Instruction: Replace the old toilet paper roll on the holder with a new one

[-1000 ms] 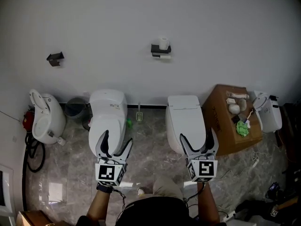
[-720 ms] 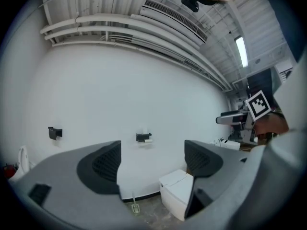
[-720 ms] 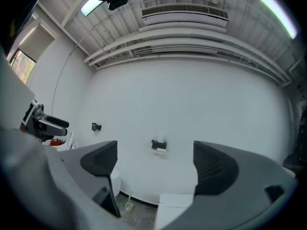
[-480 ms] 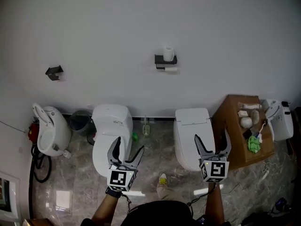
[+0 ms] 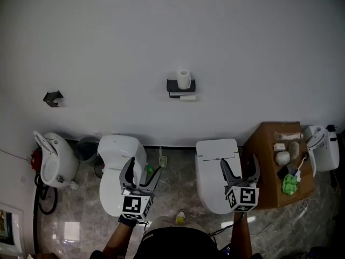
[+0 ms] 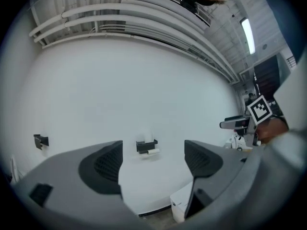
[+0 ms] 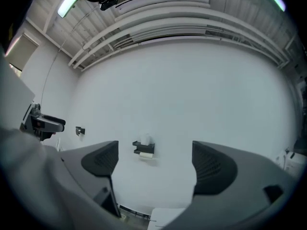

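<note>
Both tongs empty, jaws spread. The left tongs [image 5: 143, 169] and right tongs [image 5: 239, 163] are held out low in front of me, and each pair's own view shows only far wall between the jaws. The holder [image 5: 180, 87] sits mid-wall, well apart from me, above the gap between the left toilet [image 5: 116, 147] and the right toilet [image 5: 213, 155]. A full roll [image 5: 184, 79] stands upright on the holder's top shelf. The old roll [image 5: 187, 97], thin and lying sideways, hangs just under it. Neither is touched yet. Risks, as I judge them: the upright roll looks unsecured, so a careless jaw reaching for the old one below could tip it off the shelf's edge to the floor. The old roll seems nearly spent and may crush or slip between the pads. Cannot make out how the old roll is carried, which end of its bar is open, or how much paper remains; all too small from here. A second bracket [image 5: 53, 98] sits near the wall's left edge, contents unreadable.
</note>
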Demonstrator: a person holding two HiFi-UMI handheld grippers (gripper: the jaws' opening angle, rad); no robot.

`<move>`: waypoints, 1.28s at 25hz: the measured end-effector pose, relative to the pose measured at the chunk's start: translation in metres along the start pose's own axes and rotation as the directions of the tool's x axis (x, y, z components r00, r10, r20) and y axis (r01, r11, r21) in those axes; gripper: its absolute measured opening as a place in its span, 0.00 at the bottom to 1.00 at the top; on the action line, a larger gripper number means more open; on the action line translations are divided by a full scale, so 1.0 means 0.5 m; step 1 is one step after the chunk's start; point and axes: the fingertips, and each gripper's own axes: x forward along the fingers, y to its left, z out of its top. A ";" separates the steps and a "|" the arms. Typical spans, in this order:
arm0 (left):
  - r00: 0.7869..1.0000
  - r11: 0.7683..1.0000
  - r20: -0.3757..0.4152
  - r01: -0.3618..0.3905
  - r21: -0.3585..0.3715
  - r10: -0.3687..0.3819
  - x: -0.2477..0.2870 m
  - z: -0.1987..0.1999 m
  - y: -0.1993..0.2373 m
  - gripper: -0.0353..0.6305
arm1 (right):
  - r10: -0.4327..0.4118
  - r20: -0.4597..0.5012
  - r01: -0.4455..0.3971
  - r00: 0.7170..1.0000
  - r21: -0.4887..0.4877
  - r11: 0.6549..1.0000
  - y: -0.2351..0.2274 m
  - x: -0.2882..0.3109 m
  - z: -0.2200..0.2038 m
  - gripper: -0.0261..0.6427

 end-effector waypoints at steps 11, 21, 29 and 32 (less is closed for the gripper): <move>0.999 0.999 -0.022 -0.033 -0.022 0.033 0.173 -0.041 0.071 0.66 | 0.087 -0.031 -0.088 0.996 -0.041 0.995 0.020 0.194 -0.025 0.75; 0.998 0.998 -0.016 0.065 -0.025 -0.066 0.389 -0.075 0.176 0.66 | 0.063 -0.043 -0.067 0.997 -0.106 0.992 0.064 0.431 0.003 0.75; 0.989 0.986 -0.013 0.148 -0.071 -0.149 0.543 -0.100 0.267 0.66 | 0.040 -0.059 -0.046 0.997 -0.120 0.992 0.112 0.589 0.002 0.75; 0.985 0.982 -0.021 0.169 -0.083 -0.171 0.579 -0.107 0.272 0.66 | 0.046 -0.089 -0.058 0.995 -0.142 0.988 0.130 0.612 -0.015 0.75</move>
